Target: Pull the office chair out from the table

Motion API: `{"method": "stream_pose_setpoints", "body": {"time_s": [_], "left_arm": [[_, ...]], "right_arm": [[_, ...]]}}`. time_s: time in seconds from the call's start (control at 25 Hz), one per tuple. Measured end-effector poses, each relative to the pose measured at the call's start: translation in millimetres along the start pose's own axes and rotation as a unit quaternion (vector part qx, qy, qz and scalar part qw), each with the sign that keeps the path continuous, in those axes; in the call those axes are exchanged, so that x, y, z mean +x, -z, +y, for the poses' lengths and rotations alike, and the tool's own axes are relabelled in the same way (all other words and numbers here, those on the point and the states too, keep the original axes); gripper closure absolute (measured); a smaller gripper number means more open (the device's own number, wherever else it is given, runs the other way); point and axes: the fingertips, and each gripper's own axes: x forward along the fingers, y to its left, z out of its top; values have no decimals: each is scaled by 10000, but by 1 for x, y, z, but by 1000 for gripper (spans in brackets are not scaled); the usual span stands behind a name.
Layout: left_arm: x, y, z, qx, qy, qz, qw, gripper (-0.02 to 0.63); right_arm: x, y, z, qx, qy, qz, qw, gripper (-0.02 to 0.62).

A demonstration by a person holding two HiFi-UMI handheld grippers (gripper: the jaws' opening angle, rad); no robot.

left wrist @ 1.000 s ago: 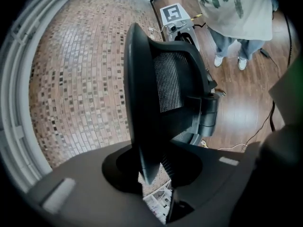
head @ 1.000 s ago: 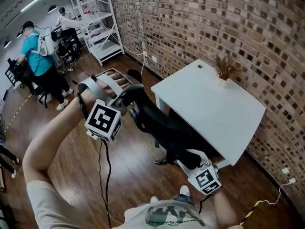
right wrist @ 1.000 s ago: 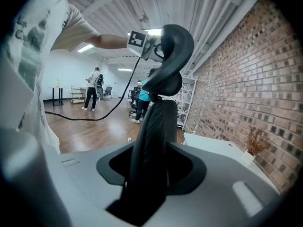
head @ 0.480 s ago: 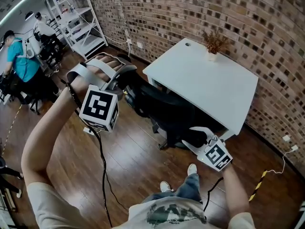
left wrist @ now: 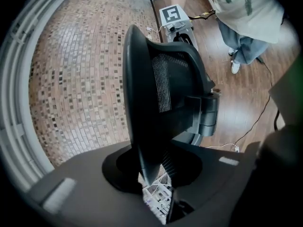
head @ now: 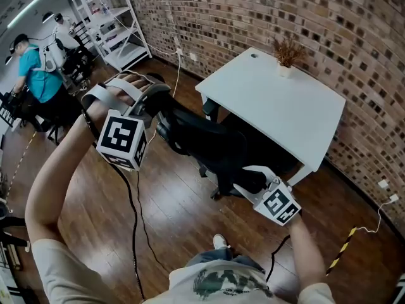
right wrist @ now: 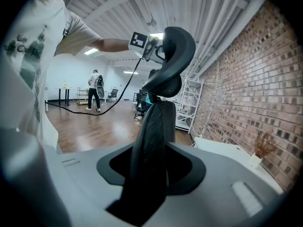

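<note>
The black office chair [head: 212, 145] stands at the near side of the white table [head: 288, 109], its seat still partly under the tabletop. My left gripper [head: 154, 111] is shut on the upper edge of the chair's back by the headrest. In the left gripper view the mesh back [left wrist: 163, 84] runs up from between the jaws of the left gripper [left wrist: 152, 176]. At the lower side edge of the back, my right gripper [head: 250, 181] is shut. The right gripper view shows that dark edge [right wrist: 156, 136] filling the gap of the right gripper [right wrist: 149, 176].
A small potted dry plant [head: 286, 57] stands on the table by the brick wall. White shelving [head: 111, 21] and people with other chairs [head: 35, 75] are at the back left. A black cable [head: 135, 214] trails over the wooden floor. My shoe [head: 219, 240] is near the chair's base.
Both grippers and the chair's back have shifted a little away from the table across the floor. Both grips are unchanged. The head camera has swung as well.
</note>
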Motion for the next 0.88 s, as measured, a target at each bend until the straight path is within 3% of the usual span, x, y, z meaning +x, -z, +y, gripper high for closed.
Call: {"method": "stream_pose_setpoints", "body": {"time_s": [0.52,0.88], "left_arm": [[-74,9,-50,-419,396,854,9947,495],[-126,17,-74,-474,601,1093,9911,495]], "right_arm": [[-3,-16,74,-116,-367,-119,9992,433],[-7,-37,128,-96,-518,-138,9985,431]]}}
